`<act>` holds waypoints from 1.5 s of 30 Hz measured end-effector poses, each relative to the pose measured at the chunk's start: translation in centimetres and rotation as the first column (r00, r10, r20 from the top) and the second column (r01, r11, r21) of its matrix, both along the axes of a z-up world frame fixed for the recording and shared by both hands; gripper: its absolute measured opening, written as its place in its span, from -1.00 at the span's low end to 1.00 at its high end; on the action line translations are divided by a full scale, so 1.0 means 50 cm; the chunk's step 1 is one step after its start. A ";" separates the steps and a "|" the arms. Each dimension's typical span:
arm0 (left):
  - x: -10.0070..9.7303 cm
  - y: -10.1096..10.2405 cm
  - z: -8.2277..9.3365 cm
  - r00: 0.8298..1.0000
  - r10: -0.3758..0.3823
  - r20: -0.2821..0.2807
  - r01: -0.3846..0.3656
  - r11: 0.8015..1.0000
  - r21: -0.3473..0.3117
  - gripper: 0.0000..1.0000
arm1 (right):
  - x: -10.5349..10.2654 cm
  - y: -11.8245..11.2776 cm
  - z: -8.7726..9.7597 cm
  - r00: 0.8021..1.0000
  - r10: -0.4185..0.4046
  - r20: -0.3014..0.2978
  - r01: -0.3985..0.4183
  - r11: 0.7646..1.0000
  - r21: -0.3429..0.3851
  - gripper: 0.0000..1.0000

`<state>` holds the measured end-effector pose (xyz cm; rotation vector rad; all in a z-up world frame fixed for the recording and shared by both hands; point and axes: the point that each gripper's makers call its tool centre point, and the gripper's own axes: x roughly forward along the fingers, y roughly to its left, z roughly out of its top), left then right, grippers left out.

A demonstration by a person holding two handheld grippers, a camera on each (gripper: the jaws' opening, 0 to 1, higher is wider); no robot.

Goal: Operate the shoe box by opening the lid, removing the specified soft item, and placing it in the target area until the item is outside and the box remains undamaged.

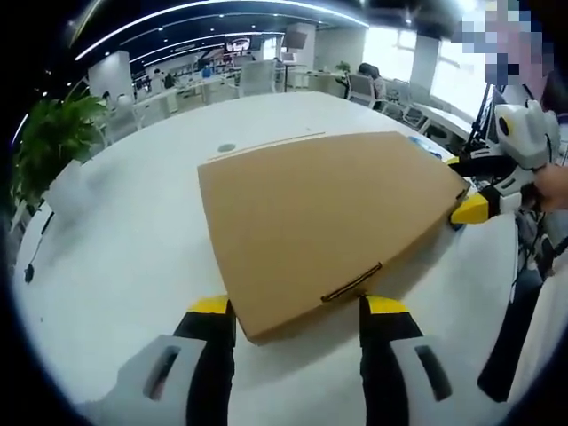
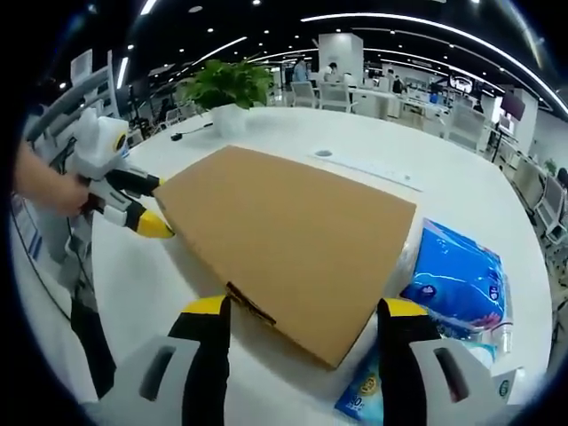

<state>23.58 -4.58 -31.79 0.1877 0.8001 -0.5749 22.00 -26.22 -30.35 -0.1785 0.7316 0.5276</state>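
Shoe box [image 1: 324, 226], lid closed, is being supported flat on the white table [image 1: 133, 257]; it is being flanked by the left gripper [image 1: 297, 312] and right gripper [image 2: 302, 312], both spread open.

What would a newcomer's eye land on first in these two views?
The big brown cardboard shoe box, lid closed, lies on the white table, with one tool at each end, both open. In the right gripper view a blue plastic packet lies beside the box, on the right. A potted green plant stands further back on the table.
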 end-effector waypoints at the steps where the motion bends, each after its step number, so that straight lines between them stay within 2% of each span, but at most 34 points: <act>1: 0.001 0.000 0.000 1.000 0.001 0.002 -0.001 1.000 0.000 0.12 | 0.000 0.000 -0.001 1.000 0.000 0.000 0.000 1.000 -0.001 0.34; 2: 0.000 0.000 0.000 1.000 0.005 0.001 -0.005 1.000 -0.005 0.12 | 0.001 -0.001 -0.001 1.000 0.003 0.000 -0.003 1.000 -0.005 0.34; 3: -0.005 0.001 -0.004 0.998 0.039 -0.040 -0.040 0.999 -0.029 0.12 | 0.001 -0.001 -0.001 1.000 0.004 -0.002 -0.004 1.000 -0.005 0.34; 4: -0.003 -0.001 -0.003 0.998 0.046 -0.046 -0.048 0.998 -0.048 0.12 | 0.001 -0.001 0.000 1.000 0.004 -0.003 -0.004 1.000 -0.005 0.34; 9: -0.004 0.000 -0.005 0.999 0.024 -0.034 -0.024 1.000 -0.015 0.10 | 0.000 -0.001 0.001 1.000 0.001 -0.002 -0.001 1.000 -0.004 0.34; 16: -0.005 -0.002 -0.005 0.999 0.023 -0.033 -0.023 1.000 -0.013 0.06 | 0.006 -0.006 0.000 1.000 0.014 -0.001 -0.014 1.000 -0.014 0.34; 21: 0.007 -0.001 -0.009 1.000 -0.004 -0.027 0.004 1.000 0.017 0.03 | 0.008 -0.008 -0.001 1.000 0.017 -0.003 -0.017 0.999 -0.027 0.31; 40: -0.007 -0.007 -0.008 0.998 0.022 -0.051 -0.022 1.000 0.001 0.01 | 0.008 -0.016 -0.003 0.999 0.046 -0.008 -0.046 0.998 -0.039 0.31; 41: -0.012 -0.005 -0.006 0.998 0.026 -0.063 -0.026 1.000 -0.005 0.02 | 0.006 -0.014 -0.003 0.999 0.049 -0.012 -0.050 0.998 -0.040 0.30; 45: -0.008 0.010 -0.009 0.998 0.014 -0.053 -0.014 1.000 0.004 -0.01 | 0.009 -0.001 -0.001 0.998 0.054 -0.016 -0.054 0.998 -0.033 0.30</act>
